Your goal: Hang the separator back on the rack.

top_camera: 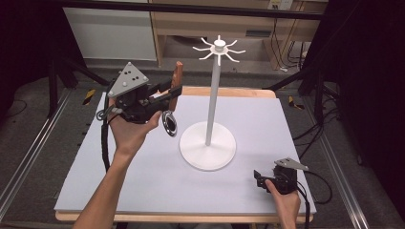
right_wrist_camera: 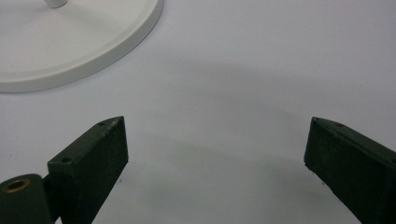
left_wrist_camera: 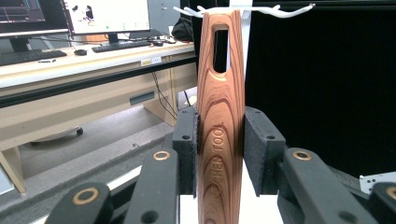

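This is a lab or research workroom set up for recording, not a home. A pale lavender-grey work desk (top_camera: 143, 191) with a light wooden edge stands on grey carpet, flanked by long metal floor rails (top_camera: 28, 157) and black tripod legs (top_camera: 62, 71). Black curtains (left_wrist_camera: 322, 93) close off the sides. Loose black cables (top_camera: 315, 129) trail over the floor. Behind it runs a long light-wood office bench (left_wrist_camera: 70, 93) carrying computer monitors (left_wrist_camera: 107, 16), a black keyboard (left_wrist_camera: 121, 45) and a mouse (left_wrist_camera: 80, 52). A black crossbar (top_camera: 191, 8) spans the far side of the rig
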### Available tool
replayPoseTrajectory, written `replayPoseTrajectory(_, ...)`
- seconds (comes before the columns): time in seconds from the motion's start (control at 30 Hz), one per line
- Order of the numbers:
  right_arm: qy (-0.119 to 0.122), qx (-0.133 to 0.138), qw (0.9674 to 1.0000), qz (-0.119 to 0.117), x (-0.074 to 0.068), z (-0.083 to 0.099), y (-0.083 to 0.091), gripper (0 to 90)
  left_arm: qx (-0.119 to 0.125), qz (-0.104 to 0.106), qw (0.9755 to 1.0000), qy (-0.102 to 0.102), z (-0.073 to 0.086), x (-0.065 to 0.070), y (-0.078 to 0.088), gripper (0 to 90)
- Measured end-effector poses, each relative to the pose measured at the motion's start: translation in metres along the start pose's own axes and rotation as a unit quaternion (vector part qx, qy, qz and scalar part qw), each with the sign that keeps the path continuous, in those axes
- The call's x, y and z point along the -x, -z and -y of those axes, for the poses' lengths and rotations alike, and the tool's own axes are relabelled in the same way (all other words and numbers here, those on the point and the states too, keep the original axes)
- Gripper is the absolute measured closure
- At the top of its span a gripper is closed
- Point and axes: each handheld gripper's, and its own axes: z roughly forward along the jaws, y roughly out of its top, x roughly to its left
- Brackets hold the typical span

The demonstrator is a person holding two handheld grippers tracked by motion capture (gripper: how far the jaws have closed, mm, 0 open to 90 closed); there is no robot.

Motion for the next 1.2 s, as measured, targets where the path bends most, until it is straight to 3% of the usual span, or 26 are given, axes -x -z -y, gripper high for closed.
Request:
replayPoseTrajectory(0.63,-0.001,-0.002,1.0000,0.001,0.000,0.000,0.000,6.8,-0.001,0.011,0.9999,-0.007,-0.016,0.006,-0.013,67.5)
replayPoseTrajectory(1.2,-0.003,-0.001,1.0000,0.001,0.000,0.000,0.000,6.8,0.000,0.018,0.9998,-0.007,-0.019,0.007,-0.026,67.6)
